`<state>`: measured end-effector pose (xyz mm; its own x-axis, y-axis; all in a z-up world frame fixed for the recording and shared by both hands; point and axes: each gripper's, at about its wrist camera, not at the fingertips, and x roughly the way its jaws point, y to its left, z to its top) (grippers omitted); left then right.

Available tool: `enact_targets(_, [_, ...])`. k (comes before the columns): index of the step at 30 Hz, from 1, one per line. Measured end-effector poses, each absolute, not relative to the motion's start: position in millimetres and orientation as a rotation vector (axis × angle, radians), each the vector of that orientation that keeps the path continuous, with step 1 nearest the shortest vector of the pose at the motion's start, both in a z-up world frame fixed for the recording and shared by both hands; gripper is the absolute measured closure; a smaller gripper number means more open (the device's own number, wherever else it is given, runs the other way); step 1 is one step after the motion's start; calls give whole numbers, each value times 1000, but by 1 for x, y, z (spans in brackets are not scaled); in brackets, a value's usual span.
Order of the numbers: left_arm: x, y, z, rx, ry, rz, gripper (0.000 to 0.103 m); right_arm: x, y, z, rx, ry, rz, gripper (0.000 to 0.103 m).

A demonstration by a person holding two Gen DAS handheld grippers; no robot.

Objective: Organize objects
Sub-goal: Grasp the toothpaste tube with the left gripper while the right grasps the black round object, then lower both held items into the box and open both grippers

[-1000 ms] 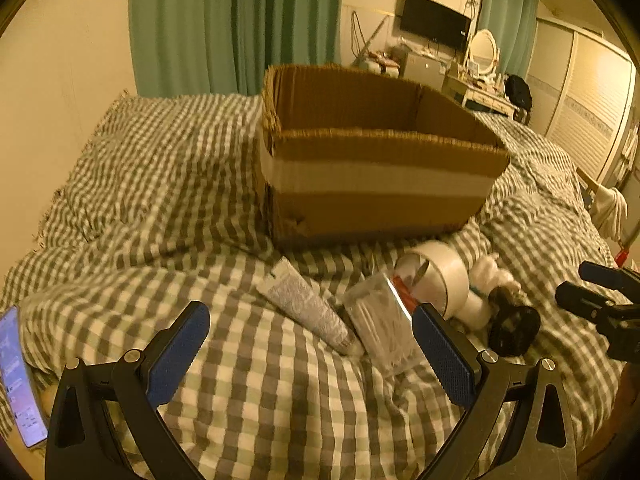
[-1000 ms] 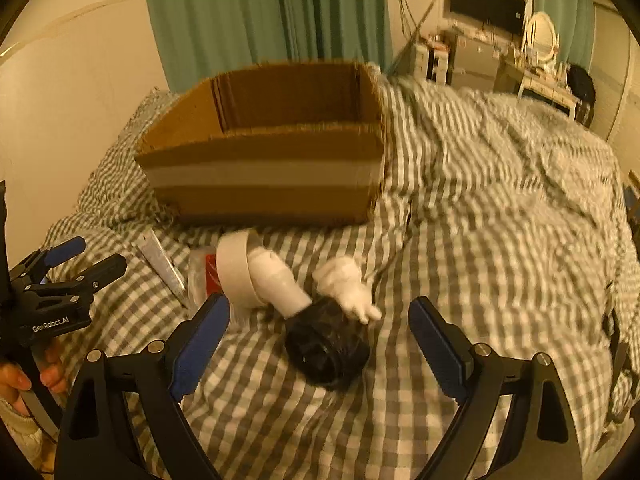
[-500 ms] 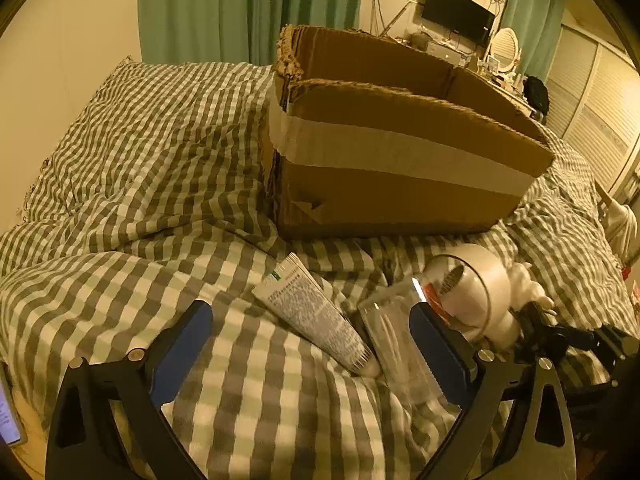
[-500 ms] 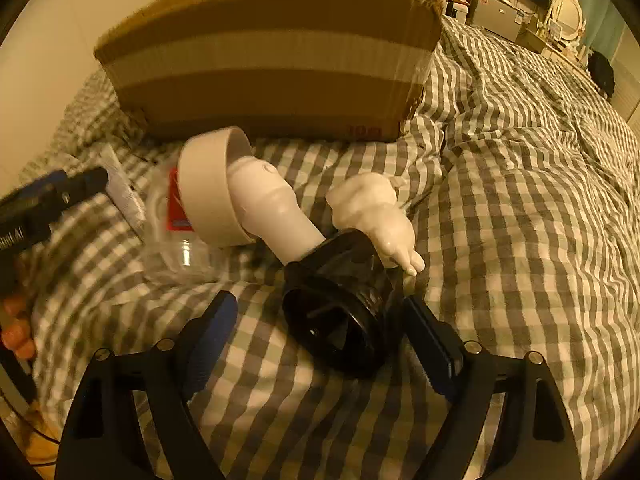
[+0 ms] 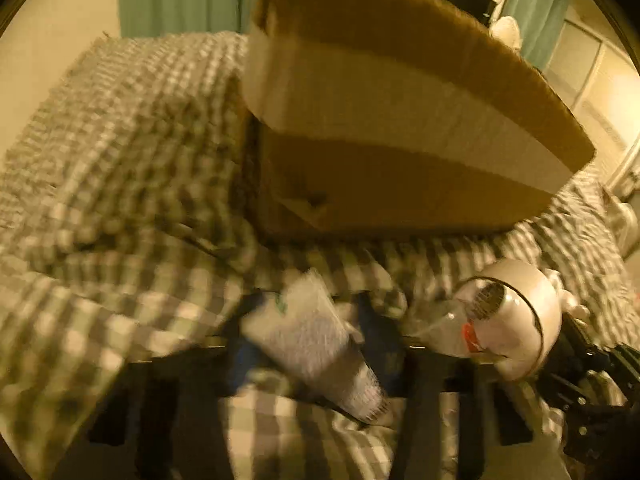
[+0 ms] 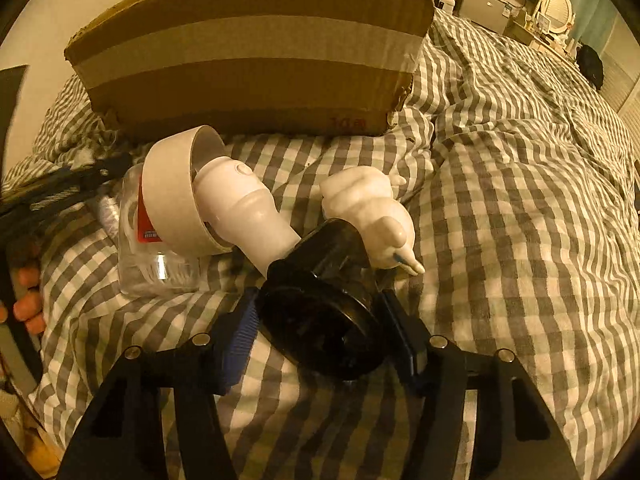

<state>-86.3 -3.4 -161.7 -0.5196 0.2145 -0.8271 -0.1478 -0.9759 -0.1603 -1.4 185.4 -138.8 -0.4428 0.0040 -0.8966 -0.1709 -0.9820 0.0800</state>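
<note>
A taped cardboard box stands on the checked bed; it also shows in the right wrist view. My left gripper is shut on a white tube lying in front of the box. My right gripper is shut on a black round object. Beside it lie a tape roll, a white bottle, a white figurine and a clear plastic container. The tape roll also shows in the left wrist view.
The checked blanket is rumpled, with open bedding to the right of the box. A hand holding the left gripper shows at the left edge of the right wrist view. Furniture and curtains stand far behind.
Both grippers moved forward and down and closed: the left one onto the white tube, the right one onto the black round object. The left view is blurred by motion.
</note>
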Motion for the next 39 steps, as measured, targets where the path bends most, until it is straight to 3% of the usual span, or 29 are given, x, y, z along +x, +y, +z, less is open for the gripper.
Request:
enact_targets(4, [-79, -8, -157, -1363, -198, 2483, 72, 1, 187, -135, -1583, 280, 2602, 44])
enact_targets(9, [-62, -14, -142, -1346, -240, 2469, 74, 8, 184, -122, -1547, 314, 2649, 45])
enact_targets(15, [-28, -9, -107, -1298, -145, 2543, 75, 20, 181, -80, -1417, 333, 2756, 46])
enact_targets(25, [-3, 0, 2, -1092, -84, 2657, 75, 34, 179, 9, -1209, 336, 2934, 46])
enact_targets(31, [-33, 11, 70, -930, -89, 2709, 75, 15, 197, 78, -1056, 363, 3013, 46])
enact_targets(39, [-120, 27, 65, -950, -26, 2769, 75, -75, 229, 104, -1037, 315, 3021, 46])
